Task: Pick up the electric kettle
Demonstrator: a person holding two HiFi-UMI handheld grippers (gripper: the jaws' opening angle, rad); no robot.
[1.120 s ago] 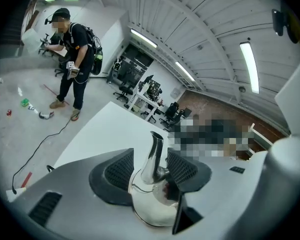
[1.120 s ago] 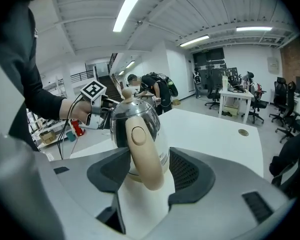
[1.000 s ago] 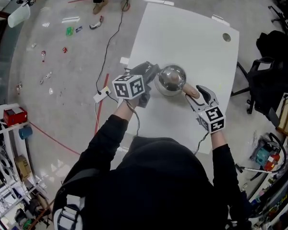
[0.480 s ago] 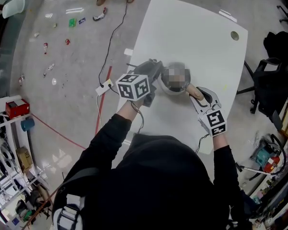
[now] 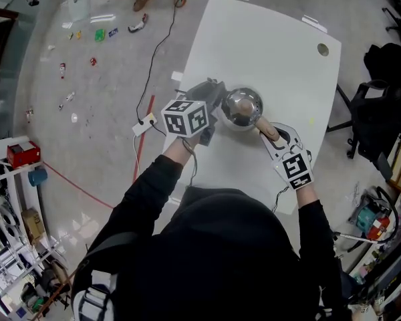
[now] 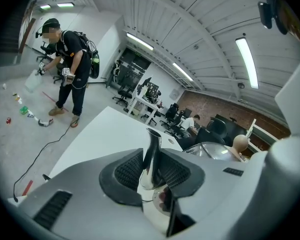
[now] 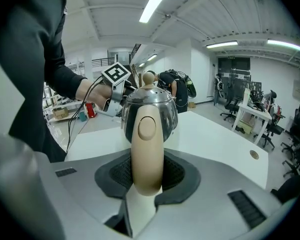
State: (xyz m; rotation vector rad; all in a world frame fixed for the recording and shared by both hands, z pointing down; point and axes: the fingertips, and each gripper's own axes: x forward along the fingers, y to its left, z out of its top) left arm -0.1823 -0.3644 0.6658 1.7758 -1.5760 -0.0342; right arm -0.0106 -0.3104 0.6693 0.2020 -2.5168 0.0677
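Just closed: left gripper on the spout, right gripper on the beige handle — pads pressing. Seems ready to lift the electric kettle at frame centre.

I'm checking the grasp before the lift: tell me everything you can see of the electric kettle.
The electric kettle is a rounded, mirror-polished metal pot with a tan ball knob on its lid, a tan handle and a slim metal spout. It stands upright on the white table. The jaws of the left gripper have just been closing and pinch the spout; those of the right gripper pinch the handle.
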